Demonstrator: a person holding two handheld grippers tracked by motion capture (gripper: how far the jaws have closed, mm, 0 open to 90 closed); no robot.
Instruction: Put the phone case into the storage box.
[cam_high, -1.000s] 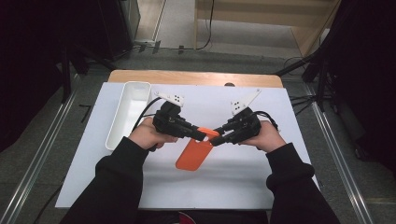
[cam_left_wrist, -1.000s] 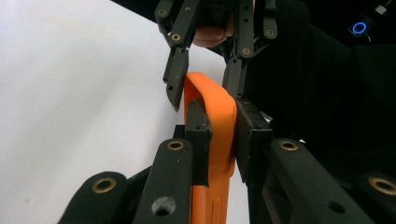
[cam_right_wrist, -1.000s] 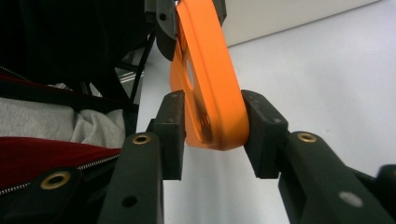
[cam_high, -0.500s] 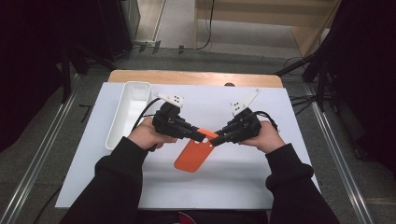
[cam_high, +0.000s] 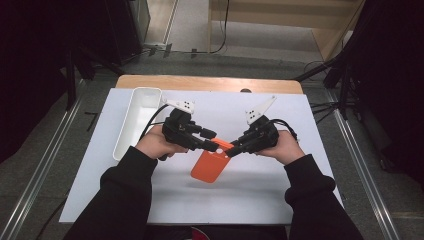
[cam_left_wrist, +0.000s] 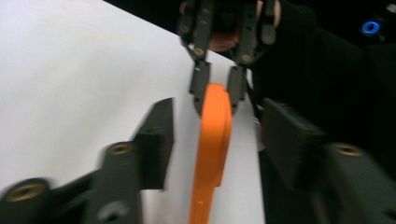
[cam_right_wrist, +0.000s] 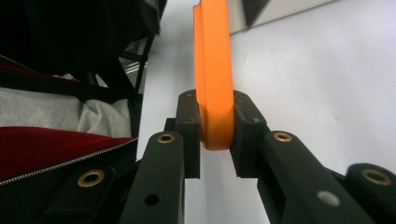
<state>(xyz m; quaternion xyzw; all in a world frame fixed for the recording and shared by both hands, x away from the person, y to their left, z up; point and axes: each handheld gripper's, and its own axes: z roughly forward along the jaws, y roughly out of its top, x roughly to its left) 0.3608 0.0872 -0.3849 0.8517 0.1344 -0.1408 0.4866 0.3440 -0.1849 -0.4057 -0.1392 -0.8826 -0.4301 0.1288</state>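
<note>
The right tongs (cam_right_wrist: 217, 135) clamp the orange phone case (cam_high: 212, 163) by its end, holding it above the middle of the white surface (cam_high: 280, 200). The left tongs (cam_left_wrist: 215, 140) have just been opening, standing clear either side, handing it over.

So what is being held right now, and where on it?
The right hand-held gripper pinches the orange phone case by one end edge. The left hand-held gripper has just been opening; the case sits between its jaws, untouched.
</note>
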